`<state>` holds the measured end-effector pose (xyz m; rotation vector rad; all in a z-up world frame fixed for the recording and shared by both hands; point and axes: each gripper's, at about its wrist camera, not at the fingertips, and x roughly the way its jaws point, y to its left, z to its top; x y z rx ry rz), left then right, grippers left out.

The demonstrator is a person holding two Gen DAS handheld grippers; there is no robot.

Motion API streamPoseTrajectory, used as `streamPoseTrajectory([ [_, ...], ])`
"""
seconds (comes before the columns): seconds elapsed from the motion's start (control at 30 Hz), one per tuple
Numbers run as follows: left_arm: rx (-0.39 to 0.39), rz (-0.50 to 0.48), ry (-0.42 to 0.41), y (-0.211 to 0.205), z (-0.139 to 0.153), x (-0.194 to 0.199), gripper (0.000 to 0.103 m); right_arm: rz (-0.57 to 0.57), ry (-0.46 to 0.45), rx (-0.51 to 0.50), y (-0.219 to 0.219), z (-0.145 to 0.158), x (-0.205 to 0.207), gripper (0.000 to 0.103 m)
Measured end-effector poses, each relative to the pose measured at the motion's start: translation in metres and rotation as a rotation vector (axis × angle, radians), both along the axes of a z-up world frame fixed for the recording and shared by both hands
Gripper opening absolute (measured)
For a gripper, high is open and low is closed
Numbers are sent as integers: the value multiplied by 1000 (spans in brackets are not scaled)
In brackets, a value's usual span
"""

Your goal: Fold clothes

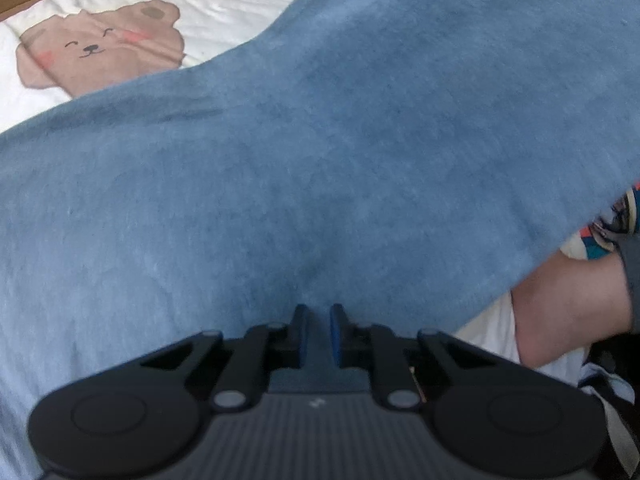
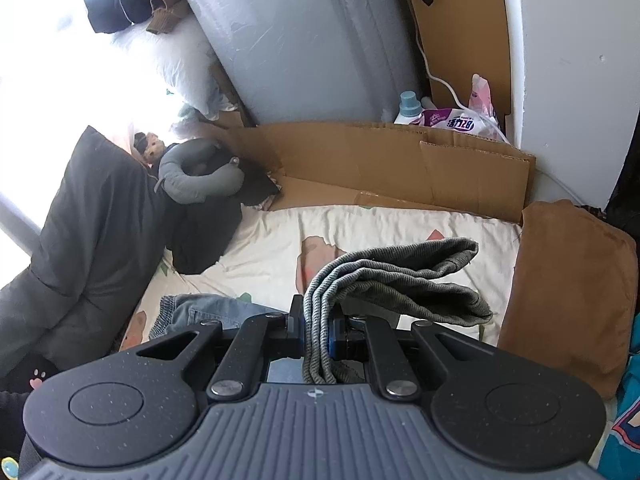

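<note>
- The right tongs (image 2: 318, 330) are clamped on the bunched edge of a grey knit garment (image 2: 404, 280) held above the bed (image 2: 272, 248).
- The left tongs (image 1: 319, 330) are nearly closed against blue cloth (image 1: 320, 140); whether they pinch it cannot be told.
- Folding looks unfinished: the grey piece hangs loosely doubled.
- Only the right view shows jeans (image 2: 200, 312) and a brown folded cloth (image 2: 568, 288); only the left shows the bear print (image 1: 100, 48).

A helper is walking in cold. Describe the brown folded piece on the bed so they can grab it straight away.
In the right wrist view, start at the cream printed bedsheet below the cardboard against the wall. Follow the sheet to its right edge: the brown folded cloth lies there, right of the grey ribbed garment clamped in the right gripper. It alone is plain, smooth tan.
</note>
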<state>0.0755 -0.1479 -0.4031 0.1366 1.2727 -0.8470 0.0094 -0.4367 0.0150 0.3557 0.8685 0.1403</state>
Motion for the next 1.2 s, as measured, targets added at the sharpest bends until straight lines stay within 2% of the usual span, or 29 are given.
streamPoseTrajectory([
  [0.23,-3,3,-25,-7,3,29,6,14,-27,7,2,6,-2,9],
  [0.4,2,60,-53,-11,7,59,6,16,-45,15,5,11,-2,9],
  [0.63,52,127,-110,-18,6,103,6,20,-57,22,7,15,1,9],
  [0.77,41,261,-67,-14,4,132,6,23,-62,36,7,16,2,9],
  [1.03,48,307,-60,-26,7,152,5,31,-72,56,13,19,5,9],
  [1.1,39,300,-52,-28,5,155,7,35,-70,59,16,19,6,9],
  [1.2,19,296,-32,-27,5,160,26,44,-74,60,22,20,8,9],
])
